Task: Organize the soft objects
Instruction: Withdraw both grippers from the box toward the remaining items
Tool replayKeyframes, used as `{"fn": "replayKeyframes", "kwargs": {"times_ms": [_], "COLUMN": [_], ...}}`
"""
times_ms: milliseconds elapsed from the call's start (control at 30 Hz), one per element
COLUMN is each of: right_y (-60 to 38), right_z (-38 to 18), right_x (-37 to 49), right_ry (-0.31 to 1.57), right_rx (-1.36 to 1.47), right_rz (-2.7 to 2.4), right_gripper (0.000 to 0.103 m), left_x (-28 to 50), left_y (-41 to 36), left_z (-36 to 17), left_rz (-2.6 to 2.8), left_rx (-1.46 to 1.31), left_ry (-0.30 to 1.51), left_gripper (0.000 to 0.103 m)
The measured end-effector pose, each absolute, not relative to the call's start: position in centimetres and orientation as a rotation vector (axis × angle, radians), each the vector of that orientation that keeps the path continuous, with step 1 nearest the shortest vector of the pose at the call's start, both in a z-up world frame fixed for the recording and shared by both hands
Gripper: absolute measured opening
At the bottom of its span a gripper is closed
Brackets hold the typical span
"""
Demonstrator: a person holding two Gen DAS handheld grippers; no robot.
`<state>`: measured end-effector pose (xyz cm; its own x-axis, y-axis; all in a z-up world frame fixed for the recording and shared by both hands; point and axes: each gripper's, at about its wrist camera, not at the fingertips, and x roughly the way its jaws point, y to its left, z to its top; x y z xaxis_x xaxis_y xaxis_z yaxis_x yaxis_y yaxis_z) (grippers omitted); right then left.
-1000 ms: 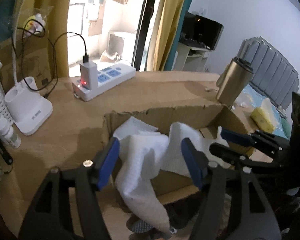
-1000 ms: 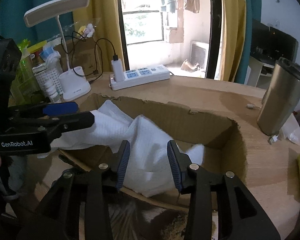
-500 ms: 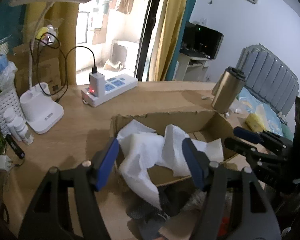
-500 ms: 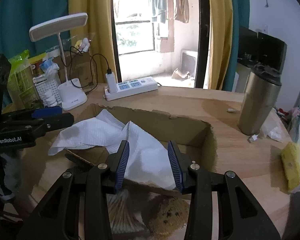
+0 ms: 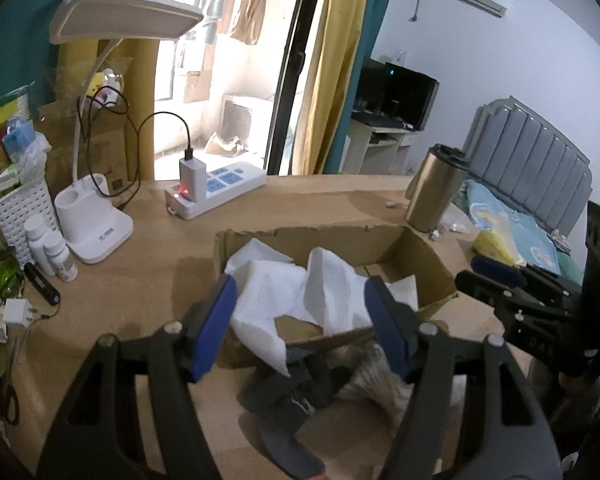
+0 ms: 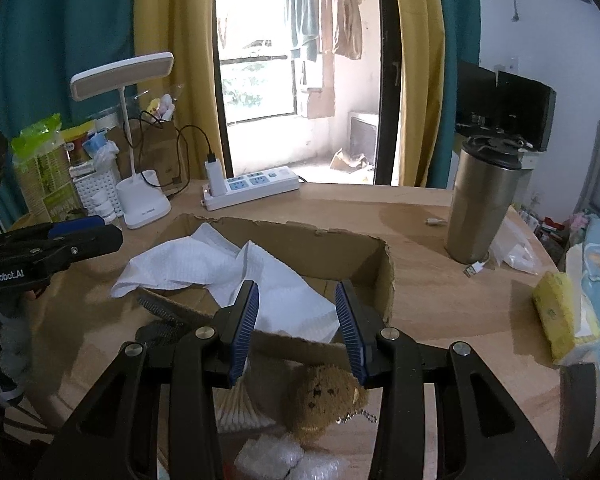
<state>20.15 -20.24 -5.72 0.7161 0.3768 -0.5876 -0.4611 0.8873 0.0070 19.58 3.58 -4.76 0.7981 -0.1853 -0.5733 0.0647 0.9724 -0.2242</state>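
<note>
On left tongs [image 6: 80, 232]: "GenRobot.AI" | both tongs apart, empty | right tongs [image 6: 296, 324] above white cloth [image 6: 204, 264]

The cardboard box [image 6: 384, 280] is open at the top, but a crumpled white cloth [image 6: 220, 268] fills most of its interior and drapes over its near-left wall, leaving only a strip of bare floor along the right wall. Bare table [image 6: 440, 304] lies between the box and the steel tumbler [image 6: 480, 208], and more behind the box up to the power strip [image 6: 252, 186]; the desk lamp [image 6: 144, 200] and white basket [image 6: 96, 192] crowd the far-left corner. In front of the box, a brown plush toy [image 6: 324, 396], cotton swabs [image 6: 236, 412] and a dark comb [image 6: 160, 308] block the near edge.
</note>
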Motion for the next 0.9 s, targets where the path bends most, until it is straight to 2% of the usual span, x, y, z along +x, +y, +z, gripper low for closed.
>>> {"fn": "replayKeyframes", "kwargs": {"times_ms": [567, 700, 900], "right_y": [-22.3, -23.1, -24.2], "right_z": [-5.4, -5.3, -5.5], "right_x": [15.5, 14.4, 13.1], "right_ry": [0.605, 0.597, 0.597], "right_rx": [-0.126, -0.116, -0.103], "right_rz": [0.448, 0.442, 0.431], "right_gripper": [0.044, 0.054, 0.055], "left_x": [15.8, 15.0, 13.7], "left_y": [0.9, -0.3, -1.6], "left_z": [-5.0, -5.2, -5.7], "left_rz": [-0.19, -0.213, -0.24], "left_rx": [-0.189, -0.18, -0.171], "left_ry": [0.651, 0.657, 0.677], "left_gripper": [0.068, 0.068, 0.069]}}
